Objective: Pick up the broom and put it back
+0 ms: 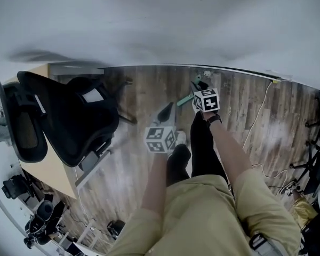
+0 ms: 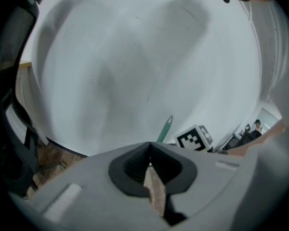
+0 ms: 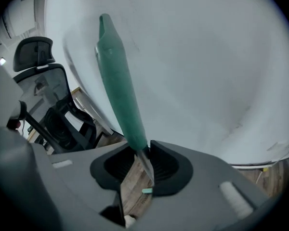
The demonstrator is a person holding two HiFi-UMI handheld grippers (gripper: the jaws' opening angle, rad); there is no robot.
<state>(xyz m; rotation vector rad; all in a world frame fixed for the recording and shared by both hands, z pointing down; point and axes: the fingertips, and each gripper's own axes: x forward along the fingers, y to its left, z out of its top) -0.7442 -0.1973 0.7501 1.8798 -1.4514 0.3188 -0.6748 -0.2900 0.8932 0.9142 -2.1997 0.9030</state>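
Head view: from my head, steeply down past my legs to the wood floor (image 1: 277,137).
Left gripper view: rides my left gripper (image 2: 149,147), looking along its jaws at the white wall (image 2: 135,57), which is near.
Right gripper view: rides my right gripper (image 3: 143,150), with the broom handle (image 3: 118,81) very close.
Shared: wall and handle in all three; black chair (image 3: 53,109) at frame left in head and right gripper views.

Broom (image 3: 119,81): teal-green plastic grip tapering to a rounded tip, on a thin grey metal shaft. Only the handle end shows. It stands tilted, tip upward toward the white wall (image 3: 207,57), and is clamped at the grip's lower end in the right tool (image 3: 143,153).
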